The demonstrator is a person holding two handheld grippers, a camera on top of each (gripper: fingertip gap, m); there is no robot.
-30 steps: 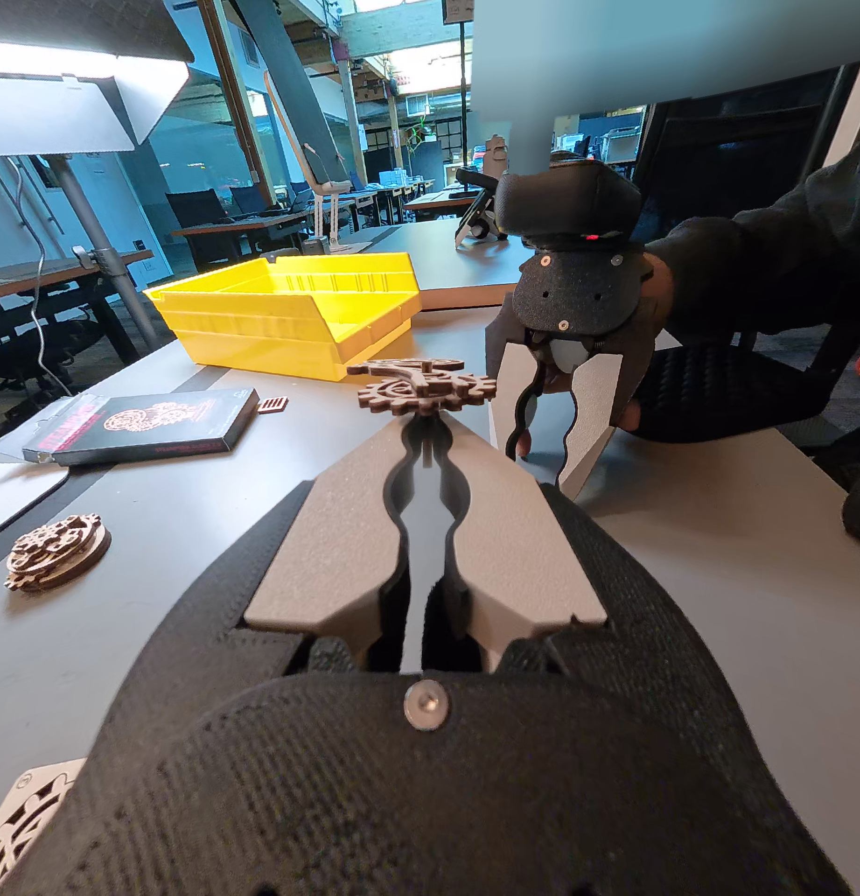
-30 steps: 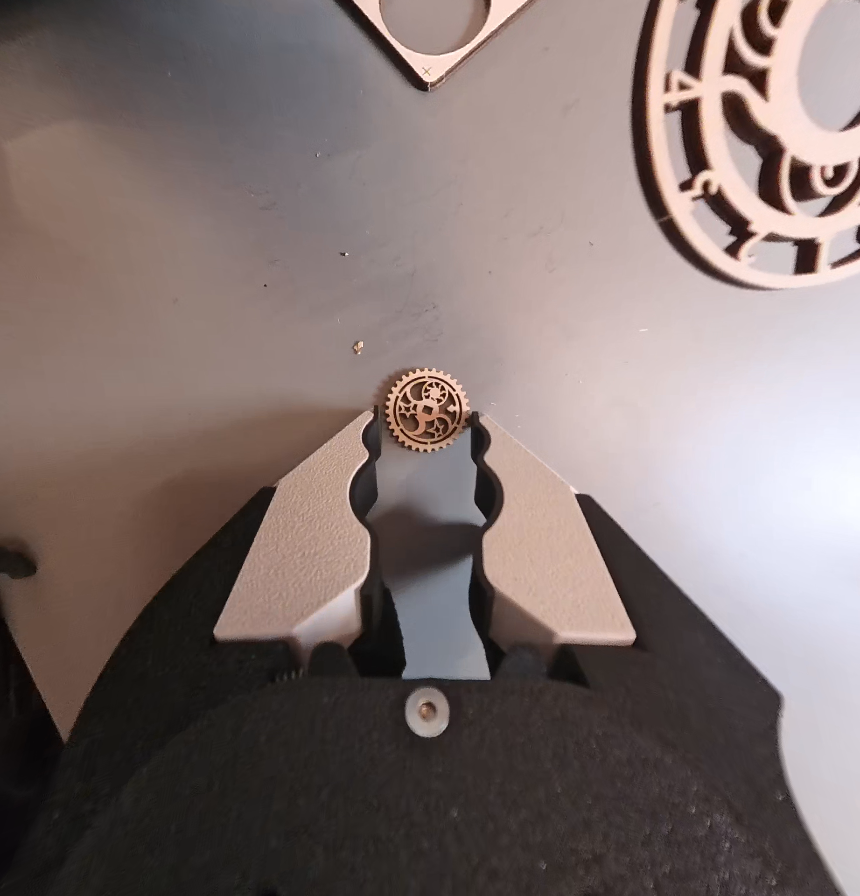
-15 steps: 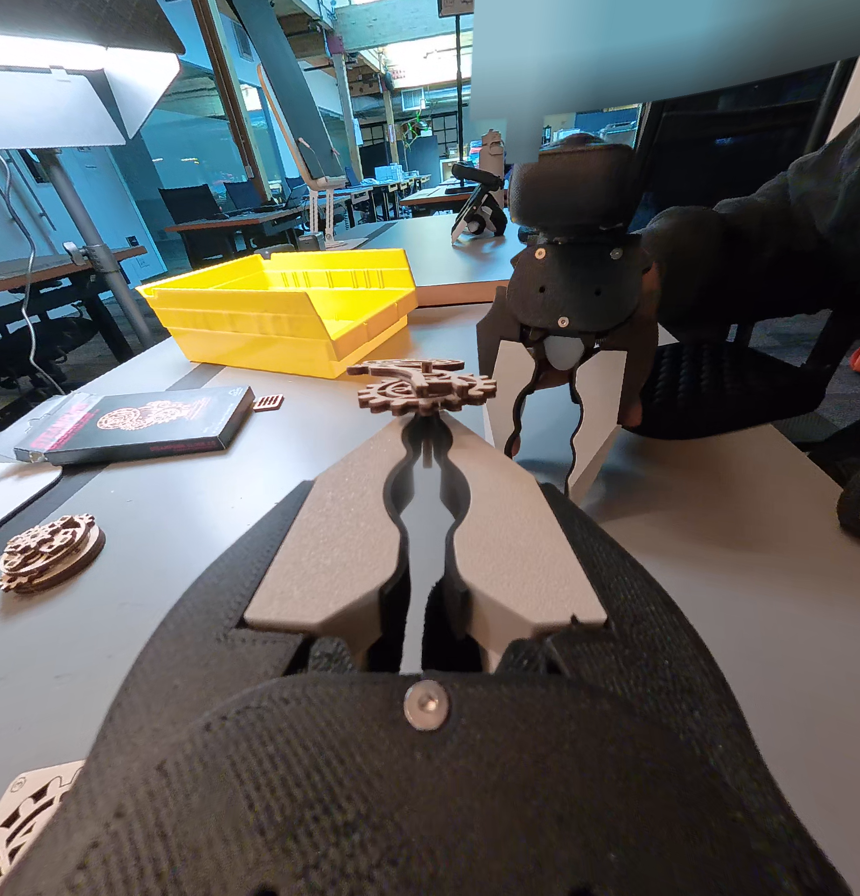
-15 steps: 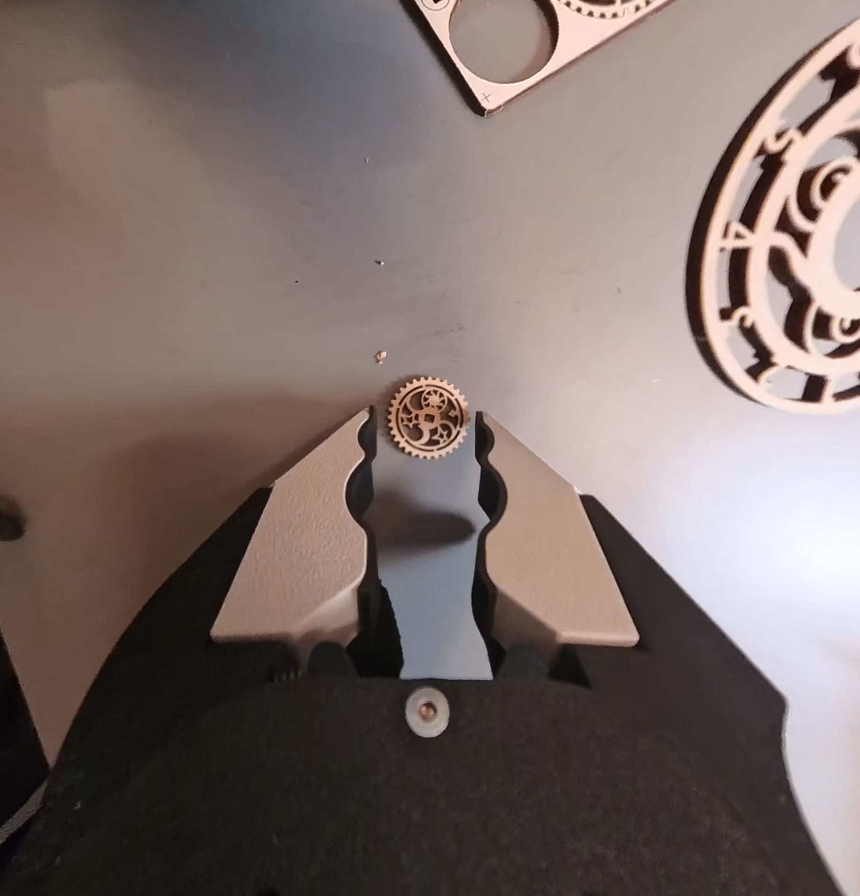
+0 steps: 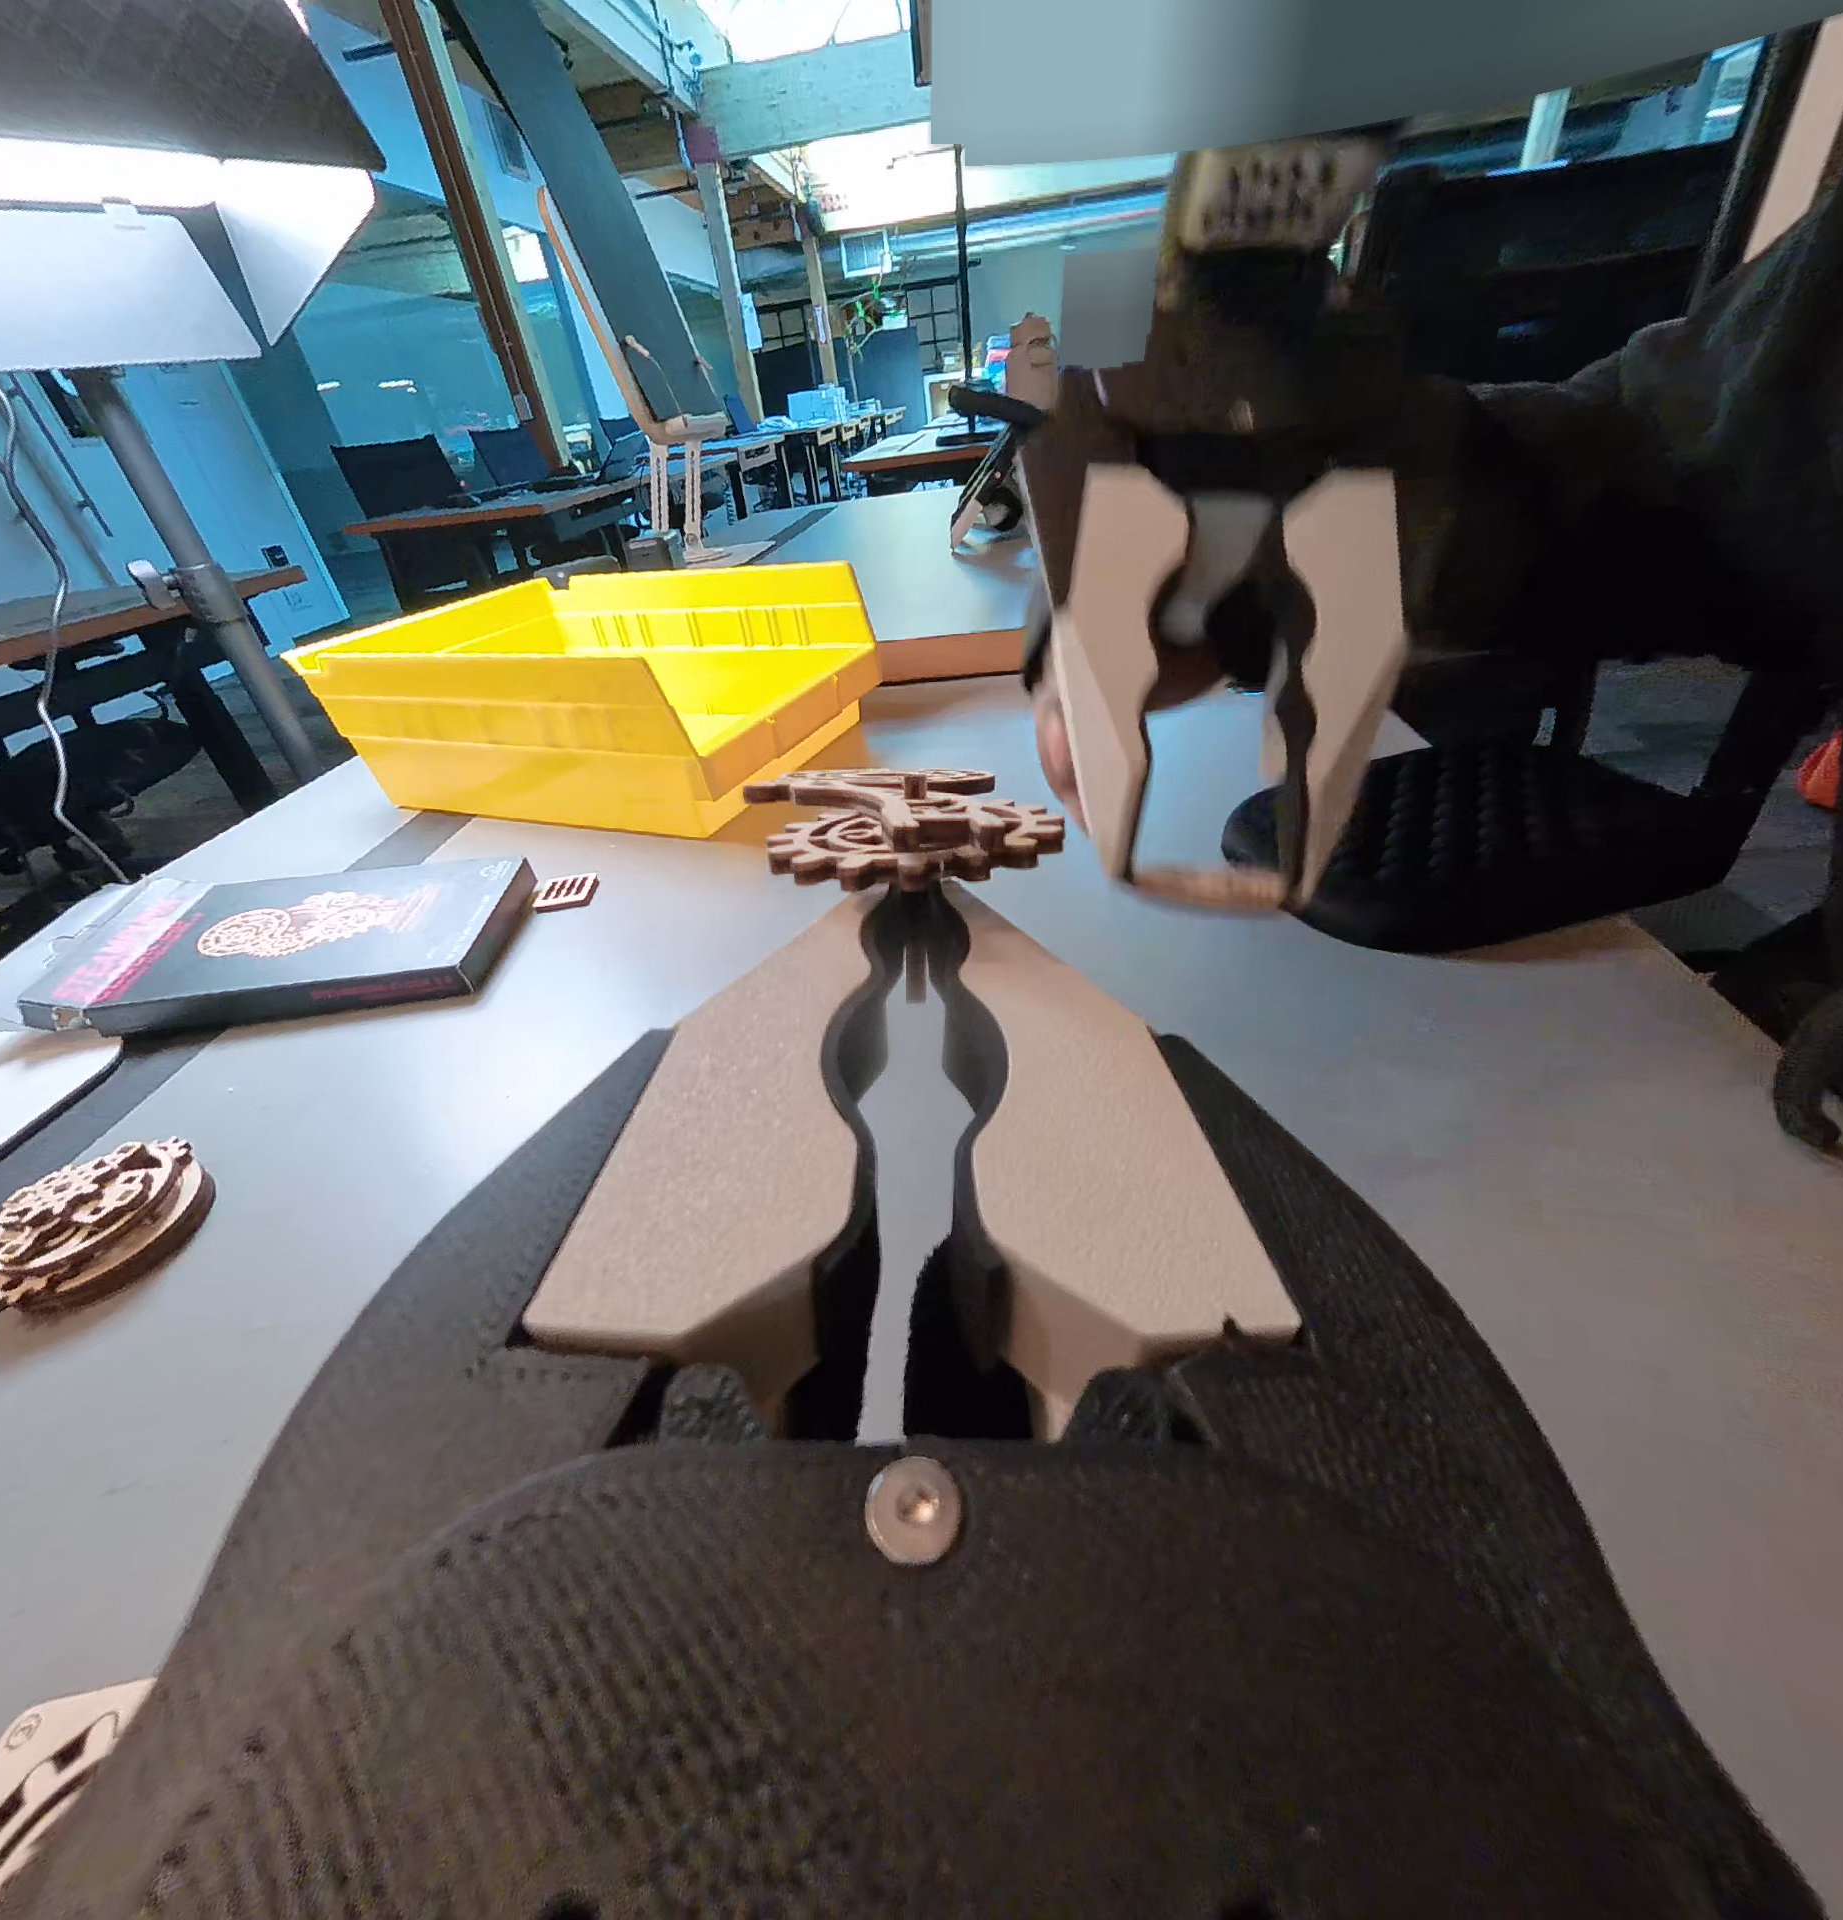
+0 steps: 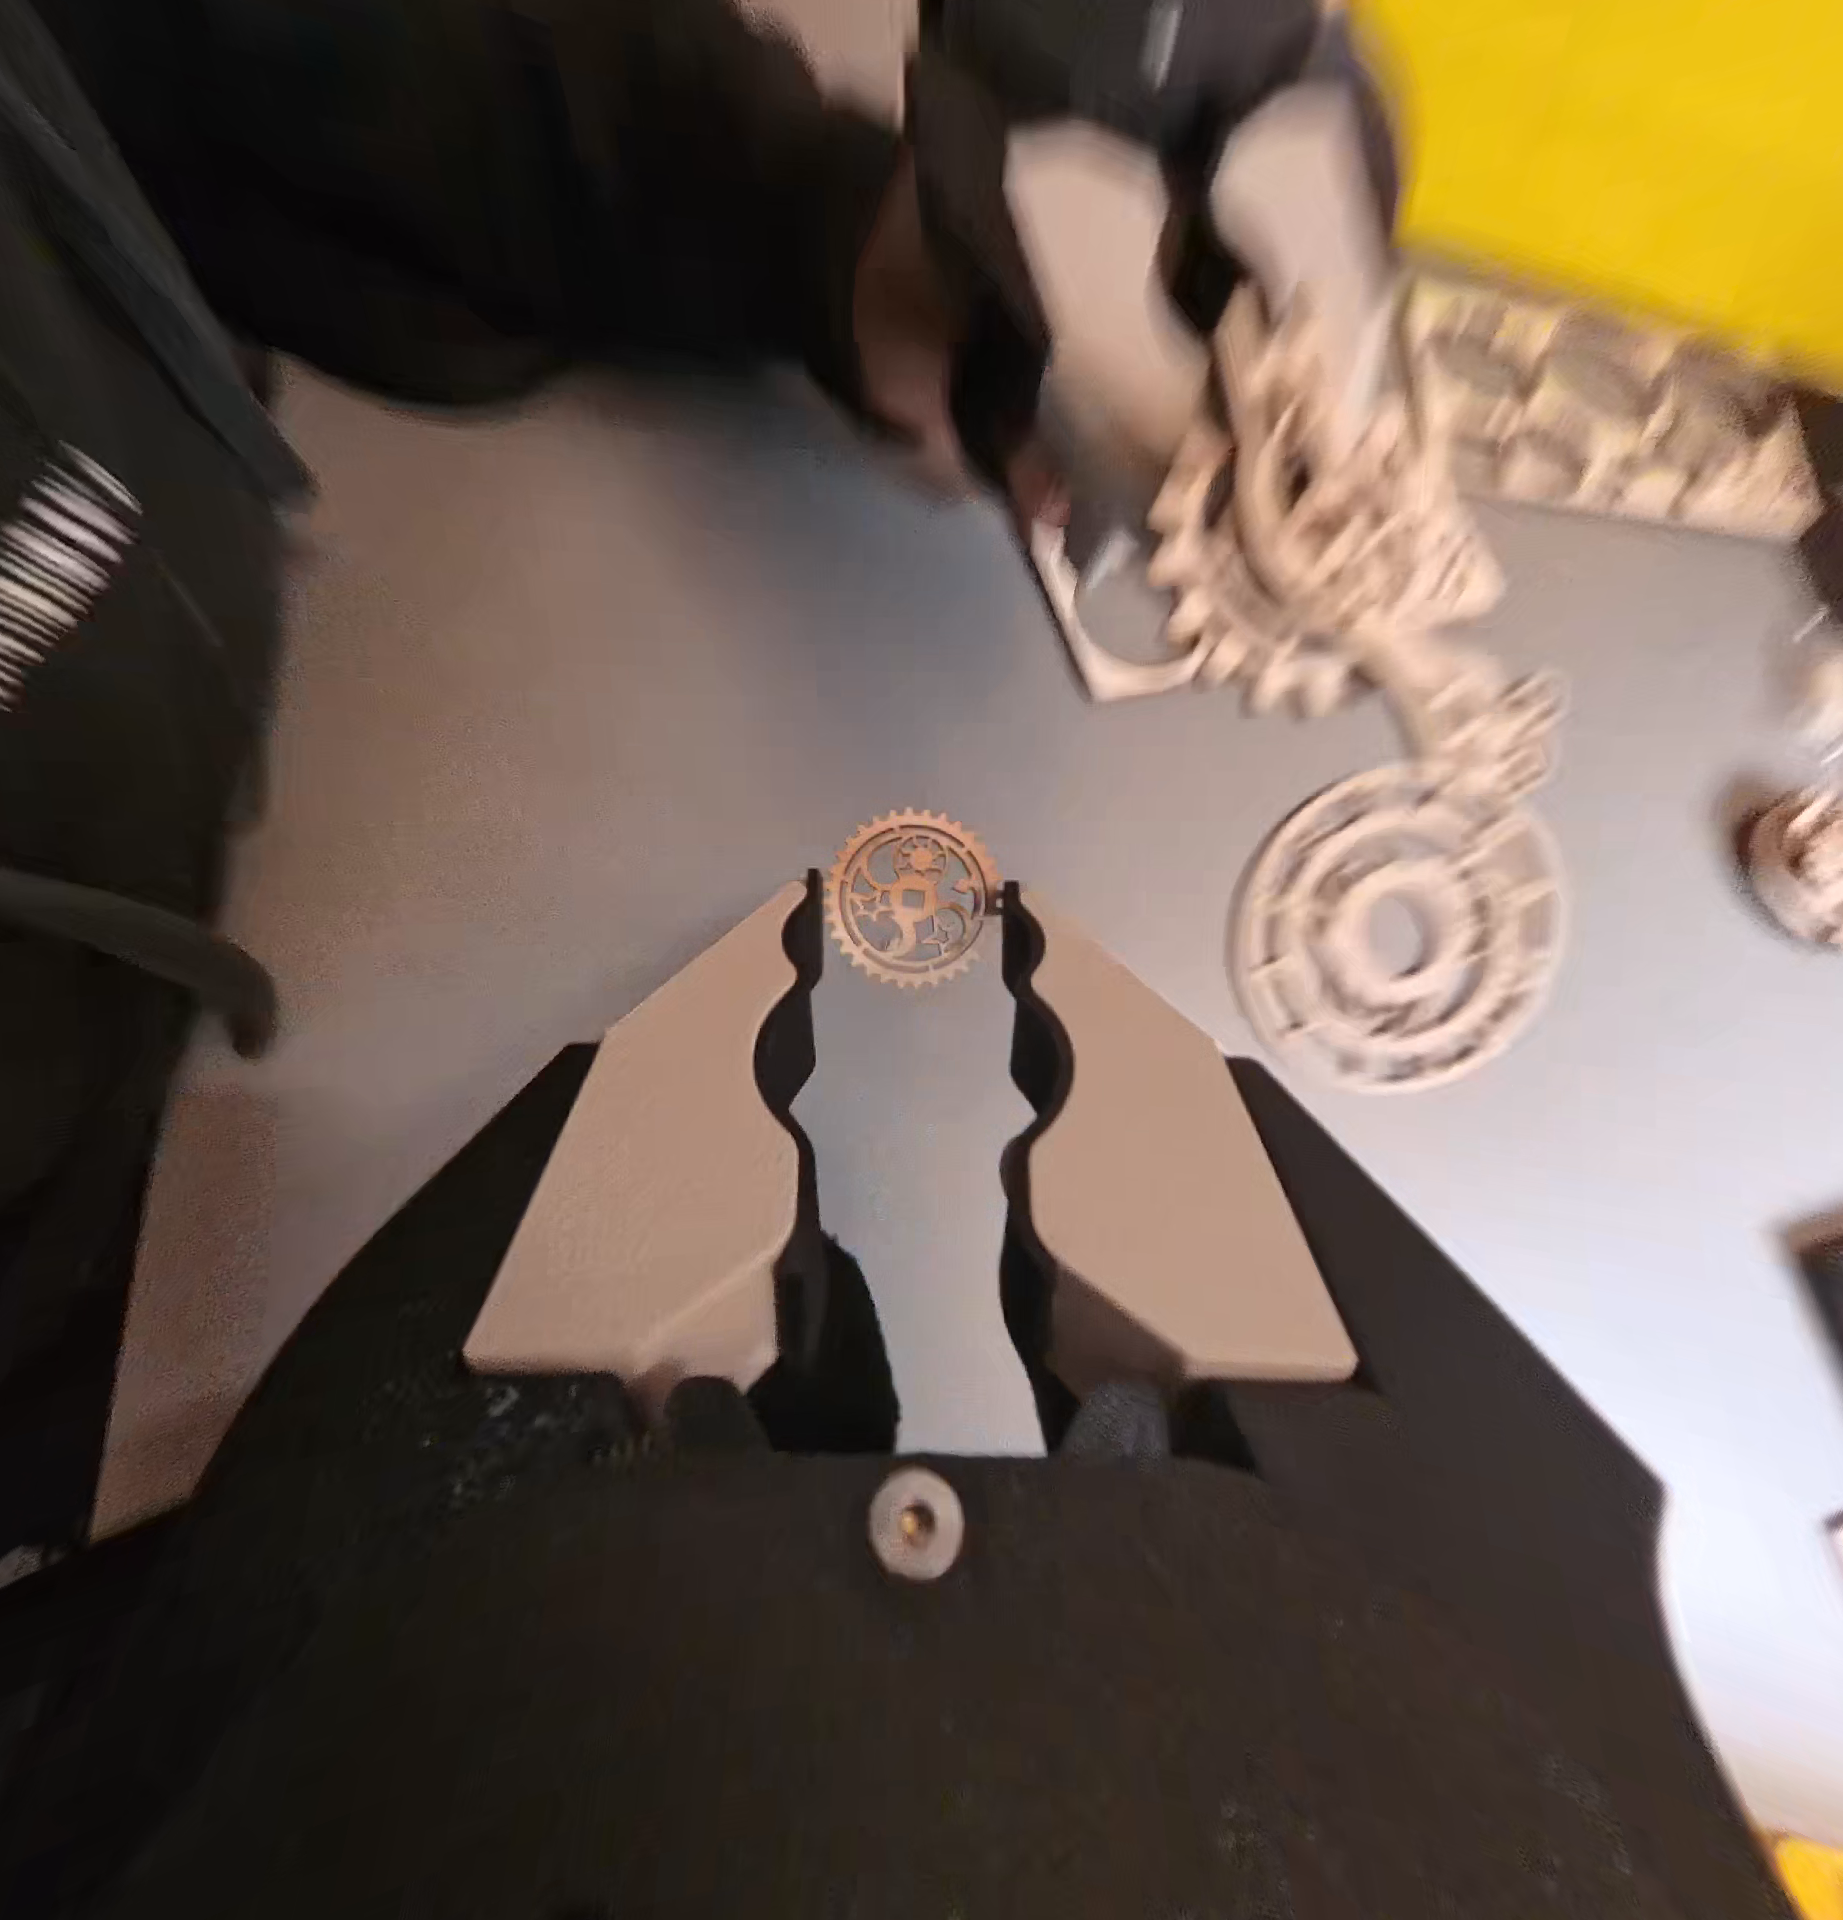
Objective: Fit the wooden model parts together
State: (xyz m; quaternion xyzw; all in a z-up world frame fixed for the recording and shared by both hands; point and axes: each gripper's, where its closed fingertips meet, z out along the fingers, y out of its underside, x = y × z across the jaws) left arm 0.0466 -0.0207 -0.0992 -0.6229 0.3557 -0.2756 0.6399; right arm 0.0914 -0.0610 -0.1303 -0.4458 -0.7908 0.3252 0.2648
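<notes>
Right wrist view: right gripper (image 6: 912,899) pinches thin, toothed wooden gear (image 6: 914,912).

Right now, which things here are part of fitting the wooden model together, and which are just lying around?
In the job:
small gear in right gripper
gear assembly in left gripper

Lying about:
yellow bin
black box
round openwork disc
stacked gear piece

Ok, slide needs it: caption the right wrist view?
Right gripper pinches a small round tan wooden gear above the grey table, left gripper blurred beyond.
</notes>
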